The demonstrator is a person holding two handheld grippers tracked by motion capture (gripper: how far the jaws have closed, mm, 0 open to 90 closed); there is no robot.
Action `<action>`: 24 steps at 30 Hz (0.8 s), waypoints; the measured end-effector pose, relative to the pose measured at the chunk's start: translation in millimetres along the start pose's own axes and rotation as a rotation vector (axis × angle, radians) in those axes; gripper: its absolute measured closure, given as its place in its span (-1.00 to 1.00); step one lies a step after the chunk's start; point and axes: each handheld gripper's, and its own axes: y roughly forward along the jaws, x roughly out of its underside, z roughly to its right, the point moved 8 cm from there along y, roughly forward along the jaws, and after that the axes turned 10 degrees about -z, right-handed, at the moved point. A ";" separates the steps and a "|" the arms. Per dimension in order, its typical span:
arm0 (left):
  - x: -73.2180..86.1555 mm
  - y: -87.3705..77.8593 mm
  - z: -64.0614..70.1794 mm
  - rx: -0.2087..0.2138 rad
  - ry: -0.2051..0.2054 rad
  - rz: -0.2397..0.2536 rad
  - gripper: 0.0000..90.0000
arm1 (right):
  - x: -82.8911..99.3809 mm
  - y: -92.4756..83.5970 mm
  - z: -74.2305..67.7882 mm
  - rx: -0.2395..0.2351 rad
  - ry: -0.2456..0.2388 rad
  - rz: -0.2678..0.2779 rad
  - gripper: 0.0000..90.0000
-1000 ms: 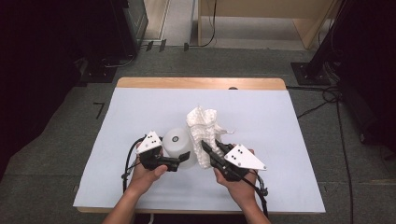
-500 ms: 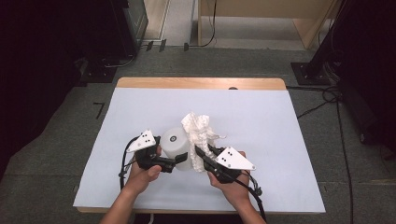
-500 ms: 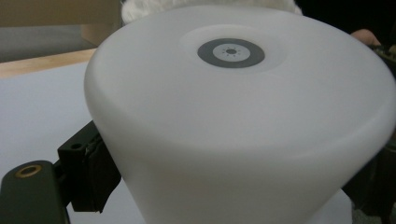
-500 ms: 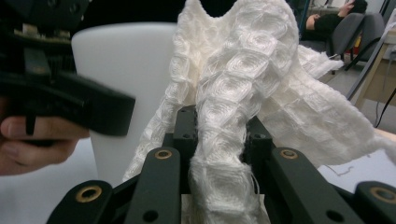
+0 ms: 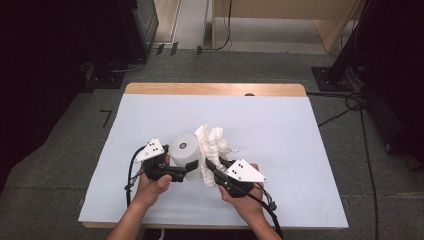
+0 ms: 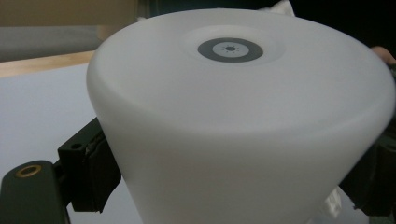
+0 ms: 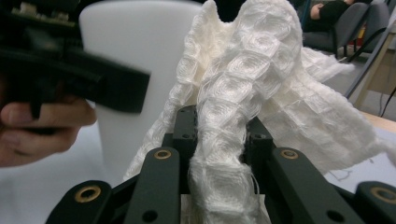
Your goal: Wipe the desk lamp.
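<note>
**Cup held, cloth gripped for wiping**

High view. My left gripper (image 5: 186, 171) clamps the white cup (image 5: 186, 150), which stands mouth-down on the tabletop (image 5: 300, 150), near its front edge and just left of centre. My right gripper (image 5: 212, 169) holds a bunched white cloth (image 5: 214, 142) against the cup's right side. Cup and cloth touch. I judge the arrangement to be one hand steadying the cup so that the other can rub its wall without pushing it away.

Left gripper view. My jaws stand wide, one pad on each side of the cup (image 6: 243, 126), low on its wall. The grip is low because the cup widens upward here and the narrow part fits between the pads. This view adds the round grey mark (image 6: 229, 49) at the centre of the cup's upturned base, which is a small dot from above. A corner of the cloth (image 6: 282, 6) peeks over the far rim.

Right gripper view. My jaws are clenched on a twisted fold of the cloth (image 7: 243, 93), which rises out of them and fans wide. The quilted weave and loose threads are legible here, not from above. Behind it stands the cup (image 7: 135, 42); the left gripper (image 7: 70, 79) crosses in front of it, with fingers (image 7: 42, 126) beneath.
</note>
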 end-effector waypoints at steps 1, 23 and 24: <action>0.5 1.5 2.6 0.008 0.006 -0.004 -0.80 | -1.4 -1.9 2.2 0.006 0.006 0.005 0.61; -7.1 -6.7 -4.6 -0.119 -0.017 0.074 -0.80 | 5.9 7.6 -4.7 0.016 0.047 -0.025 0.61; -6.6 -5.3 -3.1 -0.113 -0.011 0.065 -0.80 | 6.2 7.5 -3.3 0.018 0.056 -0.026 0.61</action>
